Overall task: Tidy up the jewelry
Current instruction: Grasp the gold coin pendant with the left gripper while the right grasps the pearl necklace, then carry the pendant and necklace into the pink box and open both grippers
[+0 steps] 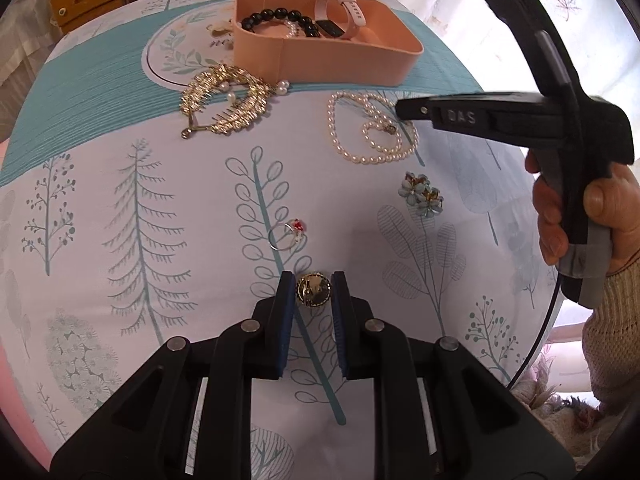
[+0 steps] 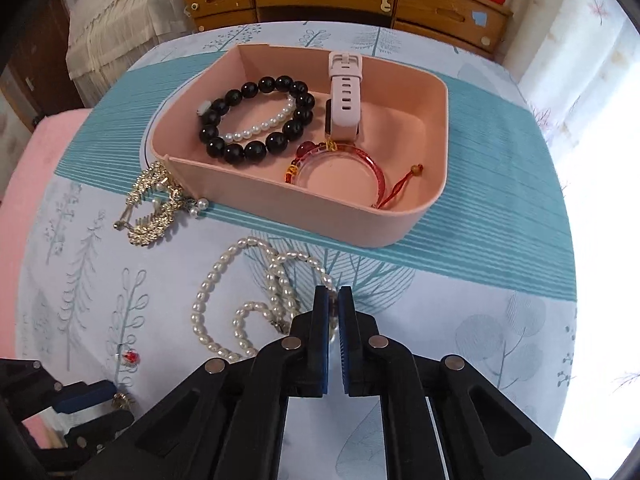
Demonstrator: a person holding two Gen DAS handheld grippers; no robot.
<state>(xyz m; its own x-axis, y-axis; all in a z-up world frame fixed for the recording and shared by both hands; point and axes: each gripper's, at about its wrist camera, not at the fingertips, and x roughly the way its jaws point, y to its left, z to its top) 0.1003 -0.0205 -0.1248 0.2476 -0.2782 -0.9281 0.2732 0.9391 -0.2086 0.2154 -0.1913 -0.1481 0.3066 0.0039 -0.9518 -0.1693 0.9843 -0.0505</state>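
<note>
Round gold brooch (image 1: 313,289) — flat on tablecloth, between tongs' pads.

A cloth-covered worktop (image 1: 120,208) is carrying a pink tray (image 2: 280,204); lying directly on the cloth are a gold hair comb (image 1: 224,100), pearl necklace (image 1: 372,128), blue flower earrings (image 1: 422,198), red-stone ring (image 1: 290,234) and gold ornament (image 1: 313,289).

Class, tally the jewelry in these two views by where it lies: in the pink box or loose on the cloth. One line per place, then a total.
In the pink box: 4 (black bead bracelet, small pearl bracelet, watch, red bangle)
Loose on the cloth: 5 (gold comb, pearl necklace, flower earrings, ring, gold round piece)
Total: 9
</note>
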